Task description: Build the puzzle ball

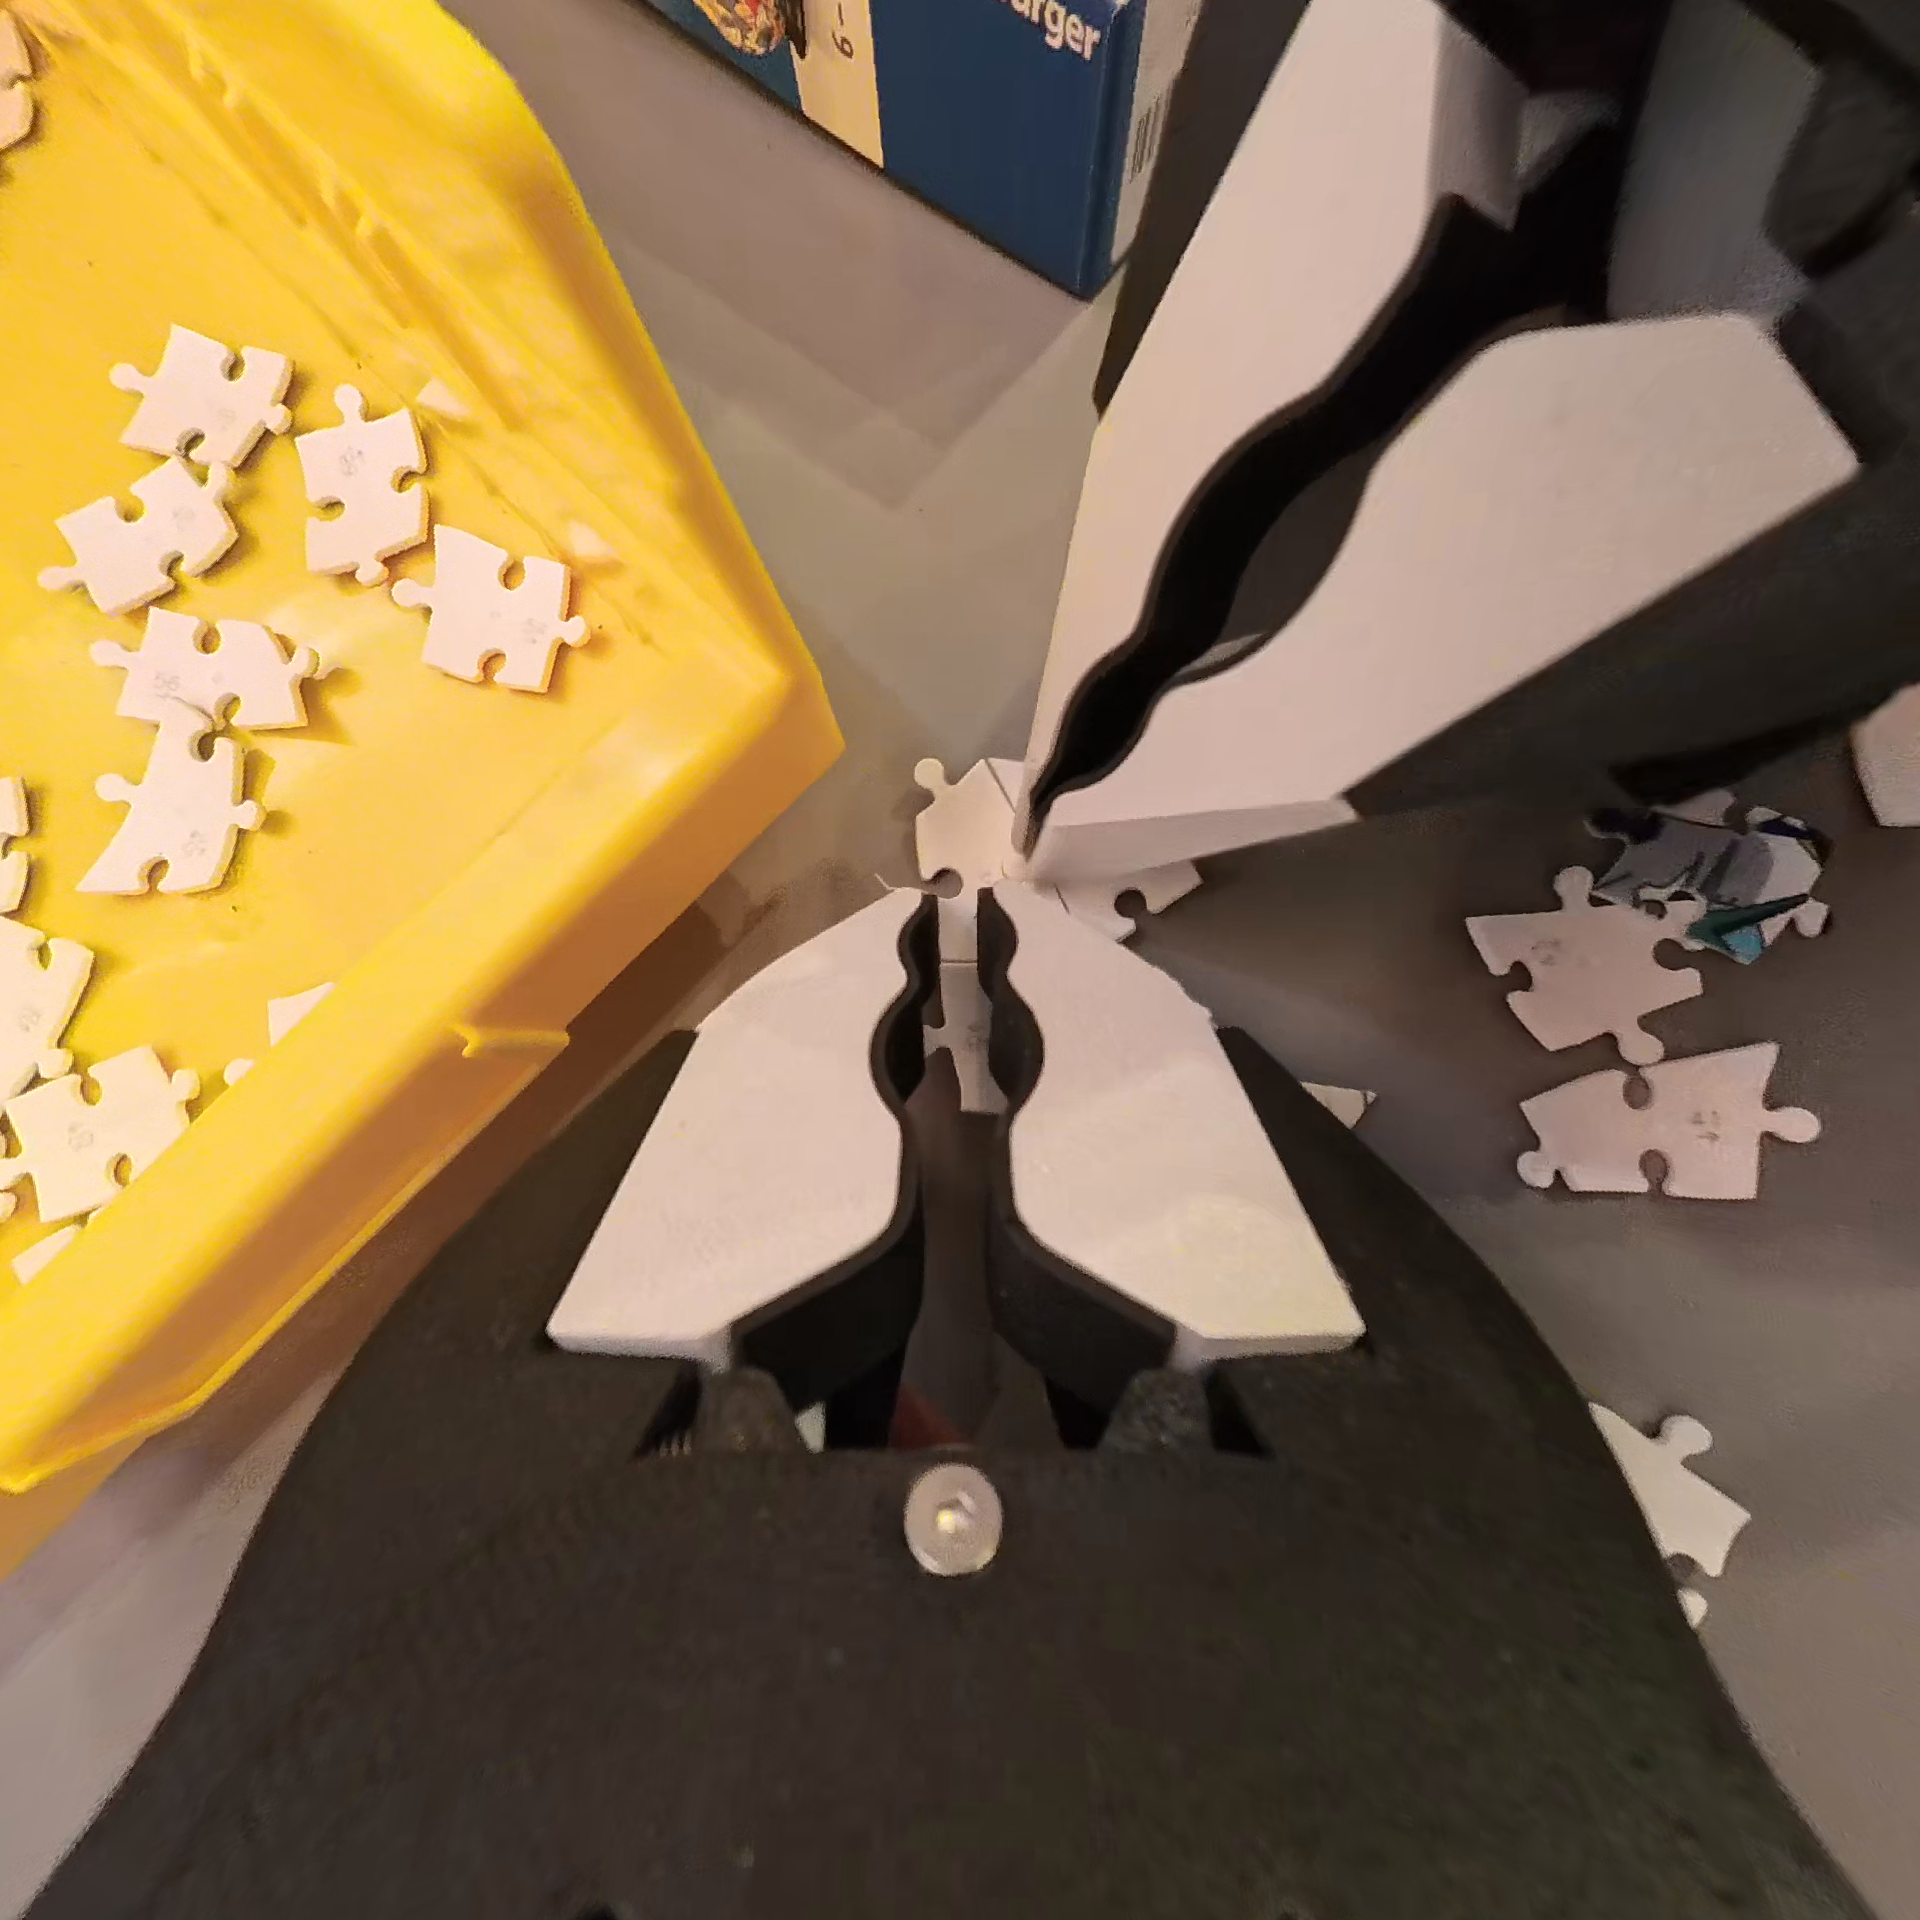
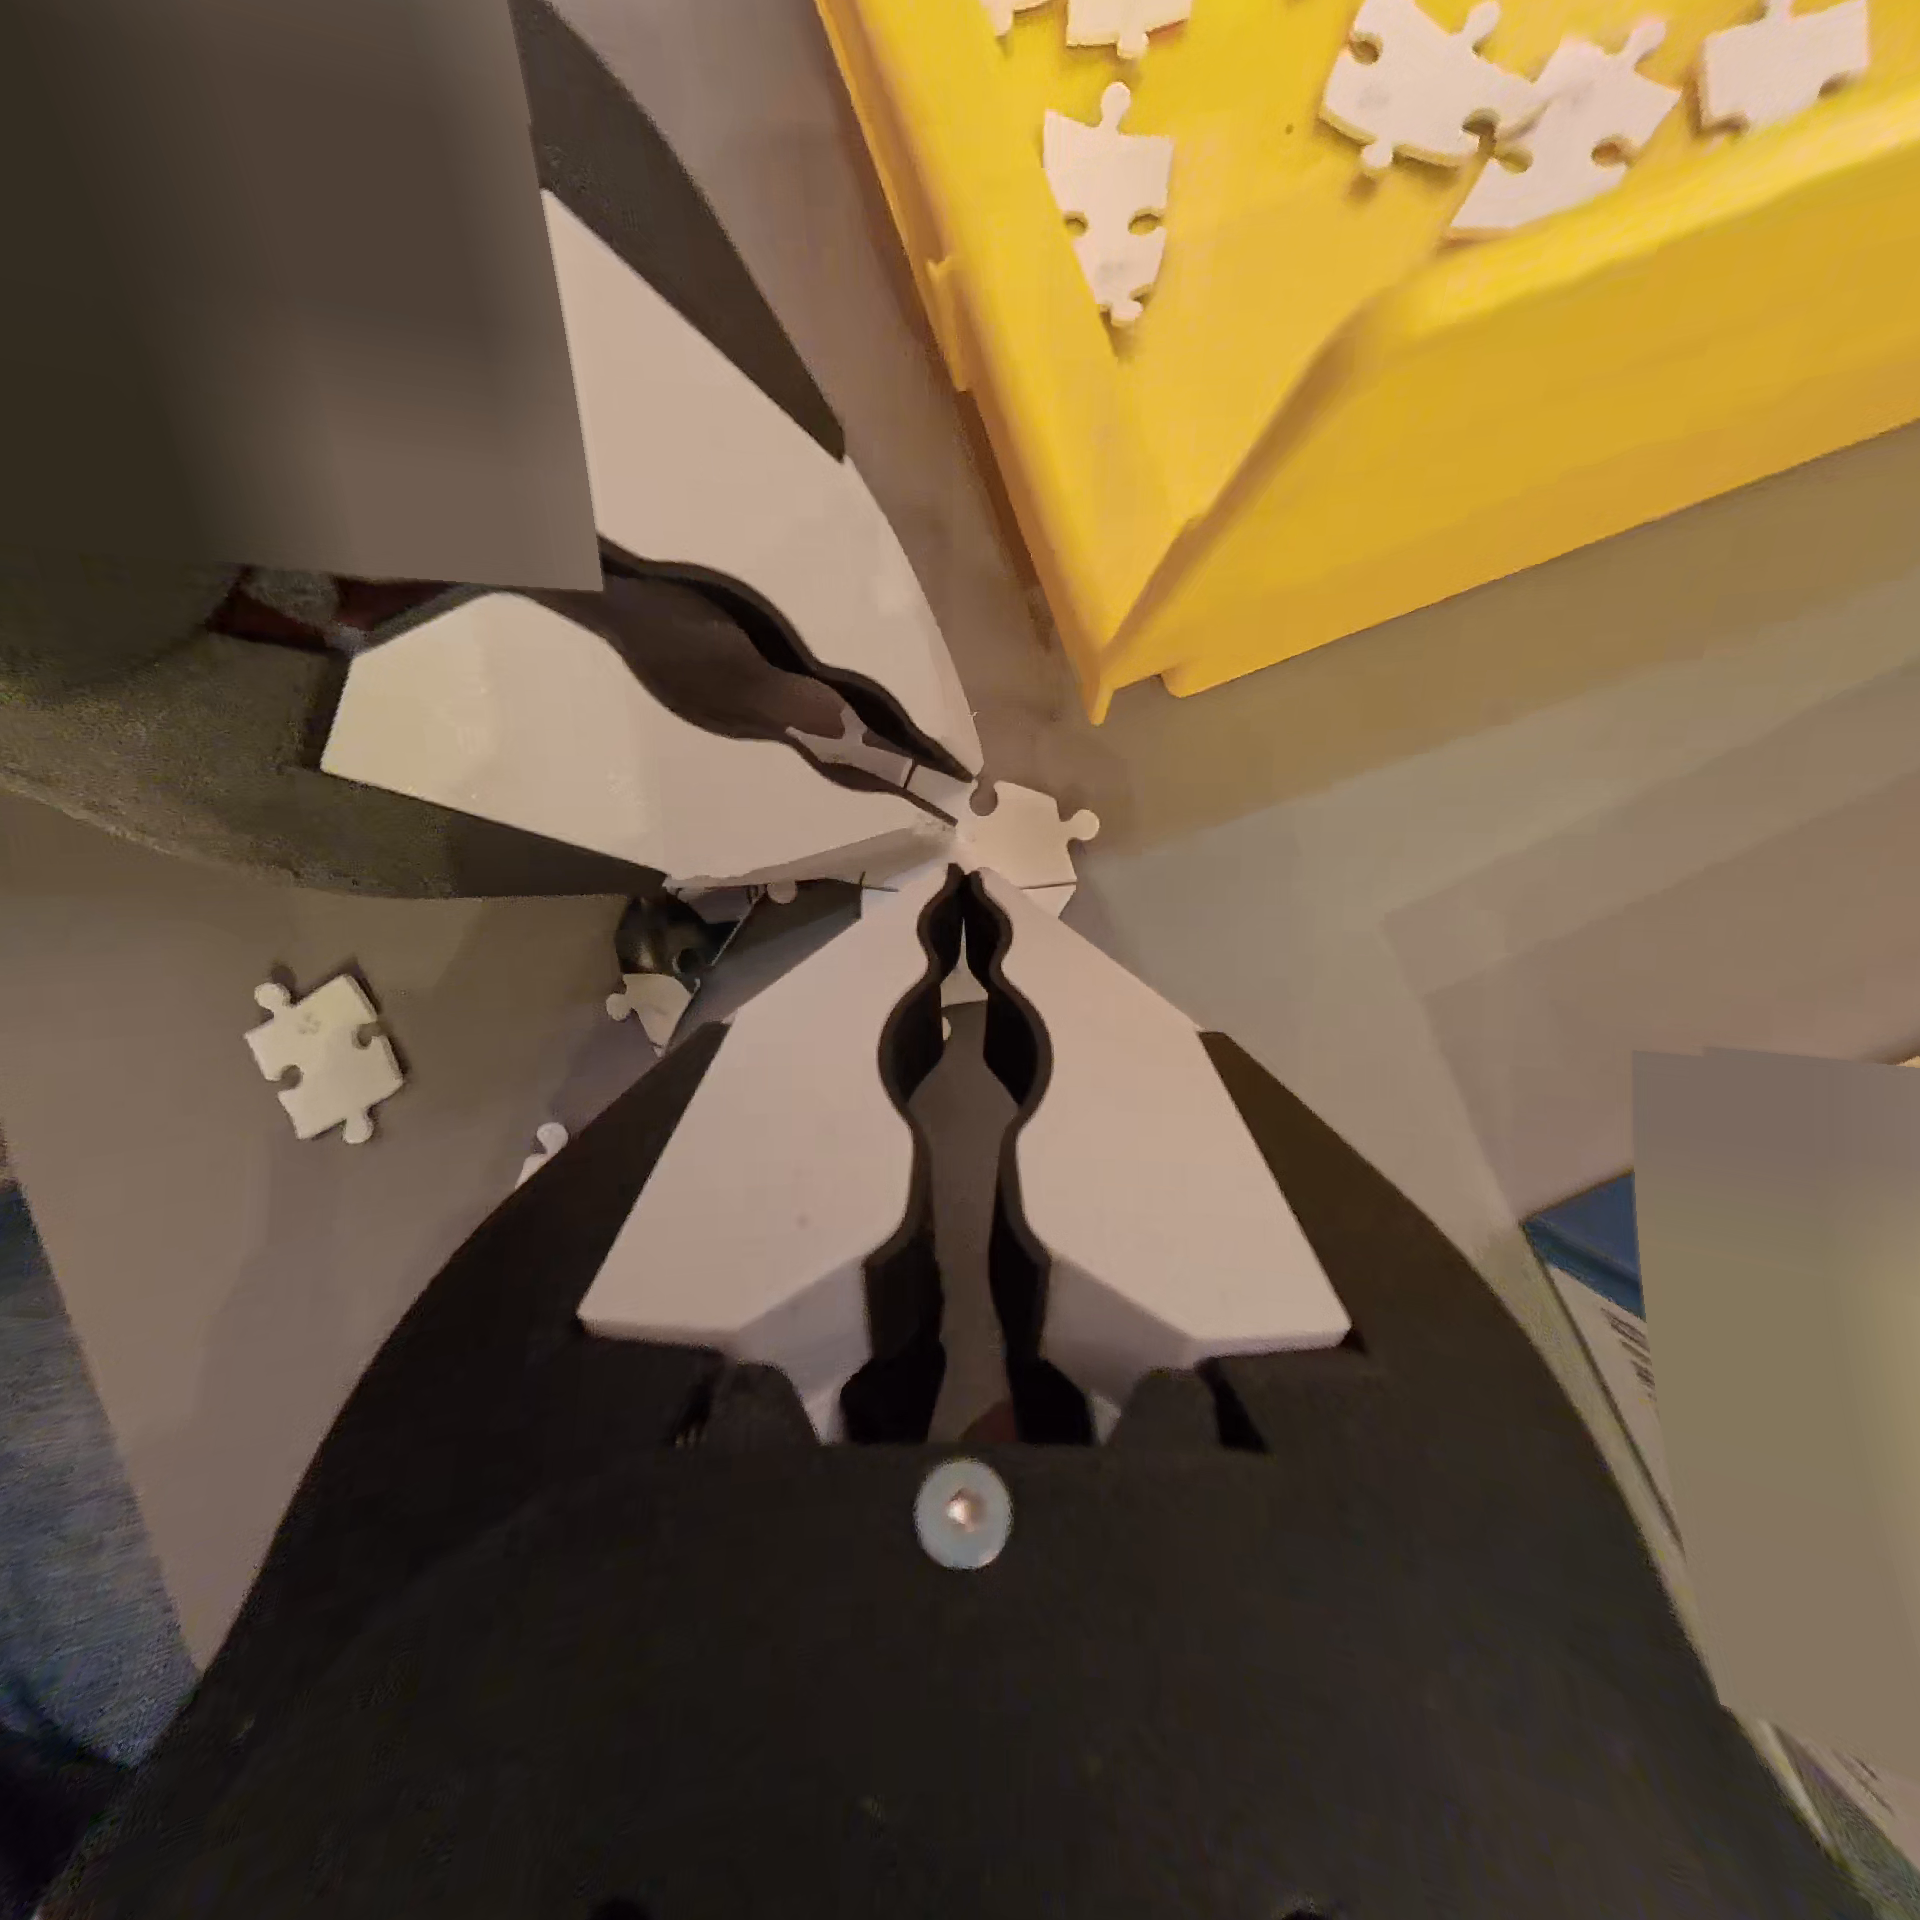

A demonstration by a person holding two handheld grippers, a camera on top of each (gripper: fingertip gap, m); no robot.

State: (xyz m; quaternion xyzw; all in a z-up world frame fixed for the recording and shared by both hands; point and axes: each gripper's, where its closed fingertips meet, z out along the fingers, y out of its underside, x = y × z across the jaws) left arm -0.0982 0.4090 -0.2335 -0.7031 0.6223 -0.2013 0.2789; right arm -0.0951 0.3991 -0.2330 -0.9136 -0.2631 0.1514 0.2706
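Observation:
My left gripper (image 1: 958,914) is shut on a white puzzle piece (image 1: 961,1003) that shows in the narrow gap between its fingers. My right gripper (image 1: 1029,831) comes in from the upper right, shut on a second white puzzle piece (image 1: 961,816) that meets the first at the tips. In the right wrist view my right gripper (image 2: 961,883) is shut at the white piece (image 2: 1023,831), and the left gripper (image 2: 951,795) reaches in from the left with a piece (image 2: 852,750) between its fingers. Whether the two pieces are locked together I cannot tell.
A yellow tray (image 1: 623,935) holding several white pieces lies left of the grippers; it also shows in the right wrist view (image 2: 1455,468). A blue box (image 1: 997,135) stands behind. Loose pieces (image 1: 1590,977) and a printed-side-up piece (image 1: 1714,873) lie on the grey table; another lies in the right wrist view (image 2: 322,1060). Both grippers' tips are close together, under 4 cm apart.

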